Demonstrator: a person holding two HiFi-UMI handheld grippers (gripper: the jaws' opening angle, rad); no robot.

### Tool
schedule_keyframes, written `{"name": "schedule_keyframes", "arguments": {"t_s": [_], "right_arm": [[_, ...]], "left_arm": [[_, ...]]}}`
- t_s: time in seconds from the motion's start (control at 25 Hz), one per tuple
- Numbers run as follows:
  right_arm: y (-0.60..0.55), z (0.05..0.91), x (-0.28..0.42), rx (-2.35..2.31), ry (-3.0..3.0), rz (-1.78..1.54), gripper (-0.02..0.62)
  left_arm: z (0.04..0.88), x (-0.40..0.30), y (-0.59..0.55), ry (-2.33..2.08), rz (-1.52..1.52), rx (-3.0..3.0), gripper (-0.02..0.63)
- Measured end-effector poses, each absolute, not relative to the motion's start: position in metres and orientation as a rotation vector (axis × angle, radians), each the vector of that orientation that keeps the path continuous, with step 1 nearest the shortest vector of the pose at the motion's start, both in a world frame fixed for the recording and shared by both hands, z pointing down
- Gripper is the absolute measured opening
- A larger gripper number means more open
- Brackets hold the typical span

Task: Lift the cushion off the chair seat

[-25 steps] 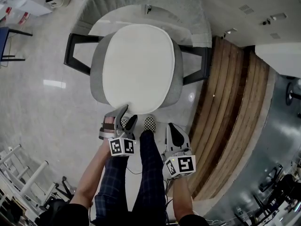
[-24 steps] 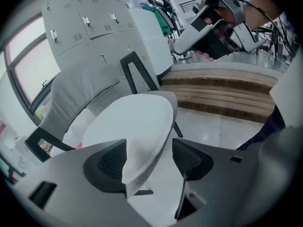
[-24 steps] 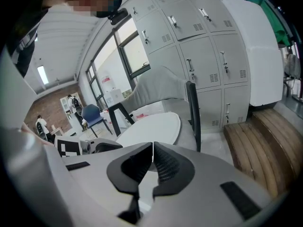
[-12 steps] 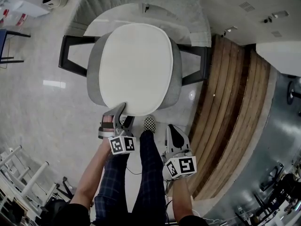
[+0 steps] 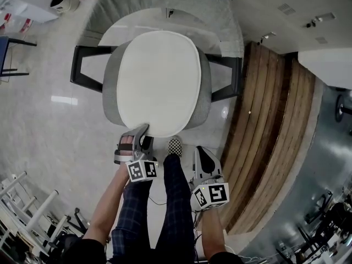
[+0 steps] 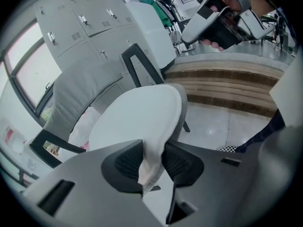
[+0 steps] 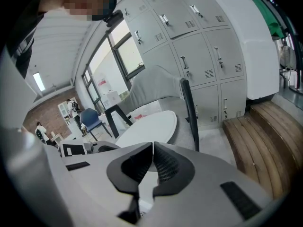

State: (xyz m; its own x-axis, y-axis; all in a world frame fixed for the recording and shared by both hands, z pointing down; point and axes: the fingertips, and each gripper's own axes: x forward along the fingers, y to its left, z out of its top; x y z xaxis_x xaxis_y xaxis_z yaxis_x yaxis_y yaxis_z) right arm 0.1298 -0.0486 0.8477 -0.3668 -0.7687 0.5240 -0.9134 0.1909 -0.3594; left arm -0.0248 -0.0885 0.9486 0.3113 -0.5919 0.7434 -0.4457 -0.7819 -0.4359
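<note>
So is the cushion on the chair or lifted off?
On: the cushion lies flat on the seat. The left gripper has jaws that have just been closing on its near edge.

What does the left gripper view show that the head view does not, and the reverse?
Only the left gripper view: the left gripper, whose jaws have just been closing, pinches the white cushion by its front edge. Only the head view: that gripper's marker cube and a white rack on the floor. Both: the cushion, grey chair, wooden steps, right gripper.
</note>
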Motion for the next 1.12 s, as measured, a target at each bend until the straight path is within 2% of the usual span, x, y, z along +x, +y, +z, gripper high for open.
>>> {"name": "schedule_keyframes", "arguments": {"t_s": [0.12,0.36,1.12], "right_arm": [[-0.051,0.838,0.127,1.617,-2.243,0.927,0.029],[-0.056,0.815,0.124,1.627,-2.255,0.910,0.029],[-0.069,0.714,0.113,1.623,-2.305,0.809,0.029]], "left_arm": [[0.942,-0.025,-0.088,0.989,-1.479,-2.466,0.094],[0.929,-0.023,-0.079,0.965,-1.518,-2.550,0.072],[0.785,-0.037,-0.108,1.224,-1.217,-2.886,0.055]]}}
